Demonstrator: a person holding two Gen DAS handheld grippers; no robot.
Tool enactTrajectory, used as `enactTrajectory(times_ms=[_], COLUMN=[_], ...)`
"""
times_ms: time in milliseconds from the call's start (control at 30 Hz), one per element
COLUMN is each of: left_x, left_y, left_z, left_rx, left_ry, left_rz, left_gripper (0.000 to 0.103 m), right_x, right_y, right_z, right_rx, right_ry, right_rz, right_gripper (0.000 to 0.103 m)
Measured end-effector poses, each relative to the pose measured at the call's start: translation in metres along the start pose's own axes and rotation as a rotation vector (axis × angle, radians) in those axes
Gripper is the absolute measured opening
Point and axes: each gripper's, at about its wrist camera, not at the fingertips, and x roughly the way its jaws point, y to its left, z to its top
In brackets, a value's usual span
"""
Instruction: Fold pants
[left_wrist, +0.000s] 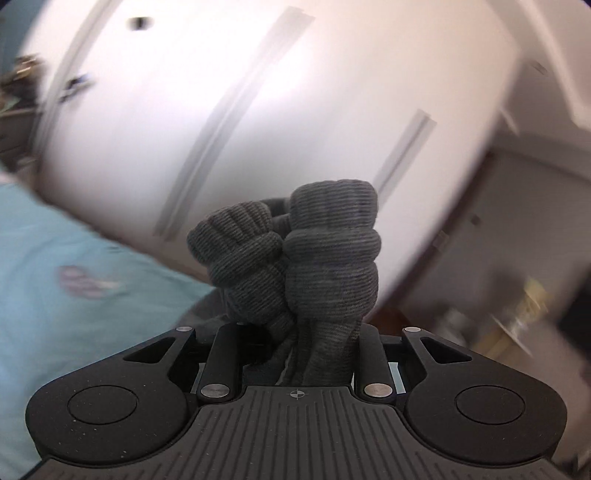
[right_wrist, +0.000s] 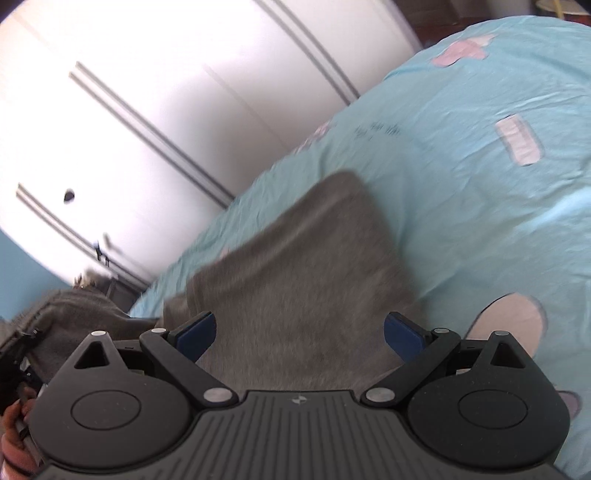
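The pants are dark grey ribbed knit. In the left wrist view a bunched wad of them (left_wrist: 295, 258) stands up between the jaws of my left gripper (left_wrist: 295, 354), which is shut on it and held up off the bed. In the right wrist view the pants (right_wrist: 295, 266) lie as a flat grey panel on the light blue bedspread (right_wrist: 461, 166), running out in front of my right gripper (right_wrist: 299, 332). That gripper is open, its blue pads (right_wrist: 195, 332) apart on either side of the fabric. More grey fabric (right_wrist: 74, 314) hangs at the left.
White wardrobe doors (left_wrist: 258, 92) with grey grooves fill the background, also in the right wrist view (right_wrist: 147, 92). The bedspread shows at left in the left wrist view (left_wrist: 55, 277). A dark doorway and blurred furniture (left_wrist: 517, 295) are at right. A hand (right_wrist: 14, 424) shows at lower left.
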Motion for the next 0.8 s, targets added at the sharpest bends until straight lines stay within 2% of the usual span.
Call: enactTrajectory(times_ms=[67, 133, 200, 267, 300, 333, 367, 400, 433, 467, 500, 567, 633, 700, 800], left_x=[0.024, 0.056, 0.090, 0.123, 0.137, 0.141, 0.133, 0.125, 0.118, 0.108, 0.099, 0.082, 0.067, 0.058, 0.038], left_y=[-0.049, -0.090, -0.120, -0.141, -0.148, -0.155, -0.166, -0.171, -0.173, -0.177, -0.172, -0.152, -0.129, -0.099, -0.049], left_z=[-0.022, -0.059, -0.109, -0.162, -0.189, -0.211, -0.227, -0.234, -0.236, -0.233, -0.223, -0.198, -0.175, -0.146, -0.112], left_rx=[0.109, 0.196, 0.252, 0.326, 0.372, 0.459, 0.607, 0.709, 0.761, 0.762, 0.716, 0.588, 0.472, 0.357, 0.179], left_ry=[0.059, 0.156, 0.263, 0.426, 0.518, 0.554, 0.500, 0.455, 0.451, 0.459, 0.467, 0.483, 0.463, 0.451, 0.414], left_rz=[-0.061, -0.088, -0.053, -0.016, 0.007, 0.026, 0.042, 0.046, 0.035, 0.017, -0.012, -0.062, -0.058, -0.054, 0.008], left_gripper=[0.027, 0.029, 0.032, 0.038, 0.043, 0.044, 0.046, 0.056, 0.070, 0.073, 0.074, 0.084, 0.090, 0.090, 0.094], right_x=[-0.008, -0.015, -0.020, -0.022, -0.020, -0.018, -0.016, -0.015, -0.014, -0.013, -0.012, -0.008, -0.002, 0.007, 0.024], right_y=[-0.008, -0.017, -0.025, -0.032, -0.035, -0.038, -0.042, -0.046, -0.048, -0.049, -0.050, -0.048, -0.045, -0.041, -0.032], right_z=[0.004, 0.008, 0.009, 0.008, 0.007, 0.007, 0.007, 0.006, 0.005, 0.005, 0.005, 0.007, 0.009, 0.010, 0.012], right_rx=[0.035, 0.070, 0.097, 0.105, 0.107, 0.114, 0.128, 0.145, 0.159, 0.164, 0.160, 0.142, 0.147, 0.172, 0.191], right_ry=[-0.035, -0.059, -0.072, -0.074, -0.067, -0.059, -0.048, -0.038, -0.030, -0.024, -0.018, -0.001, 0.016, 0.043, 0.101], right_rz=[0.005, 0.008, 0.014, 0.012, 0.003, -0.004, -0.004, 0.002, 0.019, 0.038, 0.055, 0.083, 0.105, 0.134, 0.168], right_gripper=[0.098, 0.098, 0.098, 0.098, 0.098, 0.098, 0.098, 0.098, 0.098, 0.098, 0.098, 0.098, 0.098, 0.098, 0.098])
